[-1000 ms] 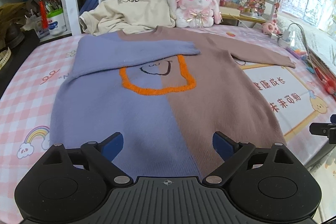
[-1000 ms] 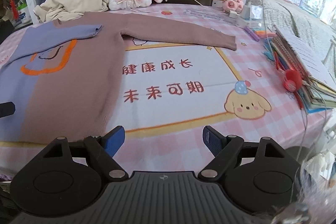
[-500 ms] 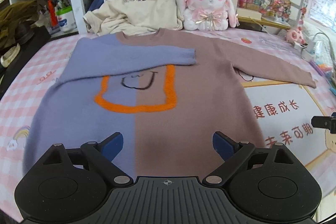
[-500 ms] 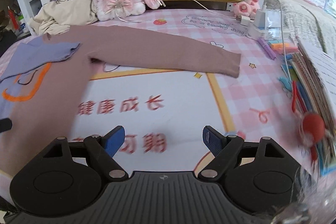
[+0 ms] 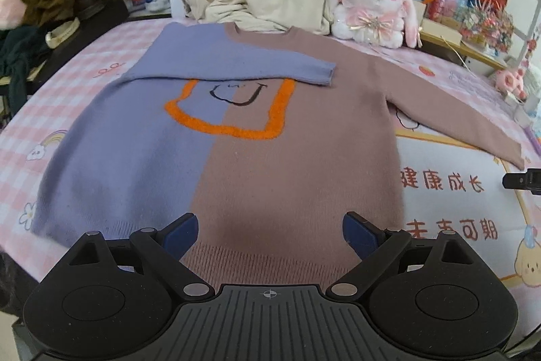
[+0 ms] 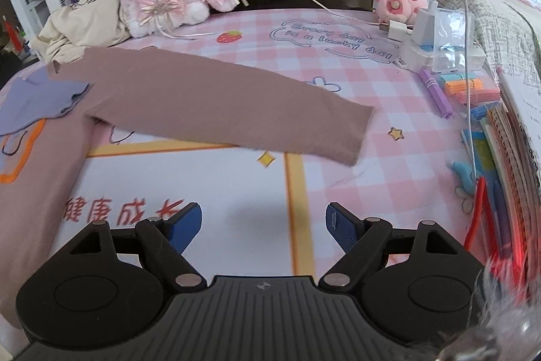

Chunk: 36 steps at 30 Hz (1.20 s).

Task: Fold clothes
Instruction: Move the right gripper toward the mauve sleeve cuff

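Observation:
A half purple, half brown sweater (image 5: 243, 158) with an orange outline lies flat on the pink checked table cover (image 5: 84, 80). Its purple sleeve (image 5: 257, 63) is folded across the chest. Its brown sleeve (image 6: 236, 110) stretches out to the right, cuff (image 6: 358, 137) flat on the cover. My left gripper (image 5: 268, 234) is open and empty above the sweater's hem. My right gripper (image 6: 263, 229) is open and empty over the cover, short of the brown sleeve's cuff. The right gripper's tip shows at the right edge of the left wrist view (image 5: 524, 181).
A cream garment (image 5: 267, 2) and a white plush rabbit (image 5: 372, 9) sit at the back before bookshelves. Chargers and cables (image 6: 426, 32), coloured sticks (image 6: 466, 87) and stacked notebooks (image 6: 514, 151) line the right side. Dark bags (image 5: 44, 32) lie at the left.
The left gripper has shifted right and back along the hem. The right gripper has moved forward and right, closer to the brown sleeve's cuff. Both stayed open.

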Each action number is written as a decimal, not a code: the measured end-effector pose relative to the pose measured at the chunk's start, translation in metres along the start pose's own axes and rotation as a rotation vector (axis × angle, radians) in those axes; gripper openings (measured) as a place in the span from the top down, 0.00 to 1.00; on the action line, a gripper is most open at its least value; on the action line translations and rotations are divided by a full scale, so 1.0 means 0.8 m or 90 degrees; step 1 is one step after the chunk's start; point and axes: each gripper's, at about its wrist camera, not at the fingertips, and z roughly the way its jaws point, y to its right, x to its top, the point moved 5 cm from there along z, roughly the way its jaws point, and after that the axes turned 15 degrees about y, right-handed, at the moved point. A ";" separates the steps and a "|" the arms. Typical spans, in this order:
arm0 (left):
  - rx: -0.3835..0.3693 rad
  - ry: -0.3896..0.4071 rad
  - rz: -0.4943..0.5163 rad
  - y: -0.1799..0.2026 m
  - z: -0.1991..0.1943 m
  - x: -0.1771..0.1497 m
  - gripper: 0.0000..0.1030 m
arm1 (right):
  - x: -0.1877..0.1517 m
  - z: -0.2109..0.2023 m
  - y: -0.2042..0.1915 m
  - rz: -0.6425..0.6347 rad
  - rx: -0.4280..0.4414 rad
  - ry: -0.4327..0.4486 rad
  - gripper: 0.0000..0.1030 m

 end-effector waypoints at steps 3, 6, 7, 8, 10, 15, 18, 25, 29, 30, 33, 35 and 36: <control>0.019 0.019 -0.009 -0.001 -0.002 0.003 0.08 | 0.005 0.006 0.008 0.001 -0.003 0.002 0.24; 0.037 0.053 -0.025 -0.006 -0.006 0.008 0.08 | 0.009 0.010 0.016 -0.002 -0.007 0.004 0.25; 0.044 0.062 -0.029 -0.008 -0.007 0.008 0.08 | 0.011 0.011 0.019 -0.003 -0.008 0.005 0.26; 0.051 0.069 -0.033 -0.010 -0.008 0.009 0.08 | 0.011 0.012 0.022 0.000 -0.010 0.004 0.30; 0.058 0.068 -0.040 -0.014 -0.007 0.008 0.08 | 0.012 0.015 0.028 0.006 -0.013 0.000 0.36; 0.085 0.074 -0.009 -0.015 -0.011 0.005 0.08 | 0.017 0.022 0.042 0.024 -0.026 0.001 0.43; 0.109 0.086 0.033 -0.011 -0.017 0.004 0.08 | 0.019 0.029 0.049 0.040 -0.028 -0.008 0.46; 0.078 0.087 0.037 -0.007 -0.026 0.000 0.03 | 0.026 0.043 0.063 0.106 -0.017 -0.024 0.48; 0.076 0.089 0.033 -0.007 -0.030 -0.003 0.03 | 0.033 0.051 0.068 0.122 -0.014 -0.020 0.51; 0.077 0.088 0.032 -0.007 -0.030 -0.005 0.03 | 0.036 0.054 0.070 0.122 -0.014 -0.017 0.52; 0.081 0.084 0.029 -0.008 -0.031 -0.009 0.03 | 0.042 0.064 0.074 0.126 -0.014 -0.010 0.52; 0.084 0.082 0.027 -0.010 -0.032 -0.011 0.03 | 0.048 0.072 0.074 0.133 -0.012 -0.006 0.52; 0.086 0.081 0.025 -0.012 -0.033 -0.011 0.03 | 0.051 0.076 0.073 0.139 -0.010 -0.005 0.52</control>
